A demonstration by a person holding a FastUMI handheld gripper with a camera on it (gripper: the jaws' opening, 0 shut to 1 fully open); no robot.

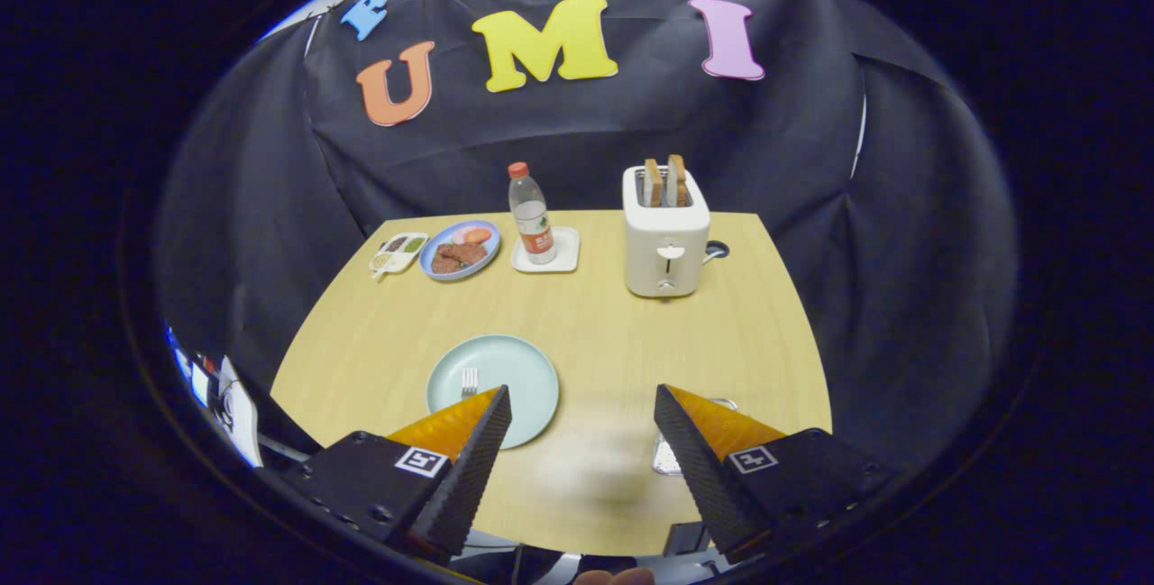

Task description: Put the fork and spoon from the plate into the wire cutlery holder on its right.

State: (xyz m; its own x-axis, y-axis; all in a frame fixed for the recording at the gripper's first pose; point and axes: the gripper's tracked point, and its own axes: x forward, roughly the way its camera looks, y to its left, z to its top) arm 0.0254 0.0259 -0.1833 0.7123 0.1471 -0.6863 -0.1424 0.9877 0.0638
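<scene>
A pale green plate (505, 367) lies on the wooden table (586, 315), just ahead of my left finger. A fork (469, 381) rests on the plate with its tines showing; my left finger covers its handle. I cannot make out a spoon. The wire cutlery holder (665, 457) sits to the right of the plate, mostly hidden behind my right finger. My gripper (582, 396) hovers above the table's near edge, open, with nothing between its fingers.
At the back of the table stand a white toaster (665, 247) with two bread slices, a water bottle (530, 223) on a white coaster, a blue plate of food (460, 250) and a small divided dish (398, 251). A fingertip shows below the gripper.
</scene>
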